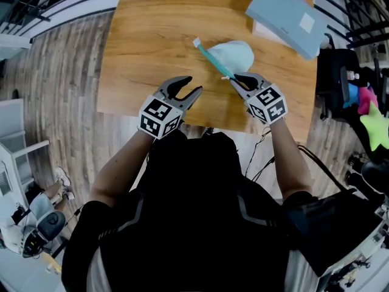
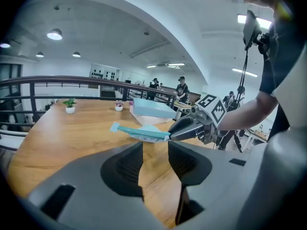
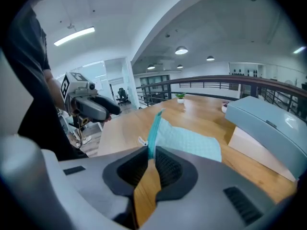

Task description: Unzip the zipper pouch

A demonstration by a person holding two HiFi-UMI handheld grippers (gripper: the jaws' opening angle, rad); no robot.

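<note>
A light blue zipper pouch (image 1: 238, 55) with a teal zipper band (image 1: 213, 58) lies on the wooden table (image 1: 152, 35), its near end lifted. My right gripper (image 1: 234, 79) is shut on that near end. In the right gripper view the teal band (image 3: 154, 127) runs straight into the narrow gap between the jaws (image 3: 150, 152), and a small white tab (image 3: 140, 141) hangs beside it. My left gripper (image 1: 192, 85) stands open with nothing in it, a short way left of the pouch. The left gripper view shows the pouch (image 2: 144, 131) beyond its spread jaws (image 2: 156, 150), pinched by the right gripper (image 2: 173, 134).
A grey-blue case (image 1: 285, 14) rests on a white box at the table's back right. Two small potted plants (image 2: 70, 105) stand at the far edge. The table's near edge (image 1: 200, 121) is just under both grippers. Bags and bright items (image 1: 364, 102) crowd the floor to the right.
</note>
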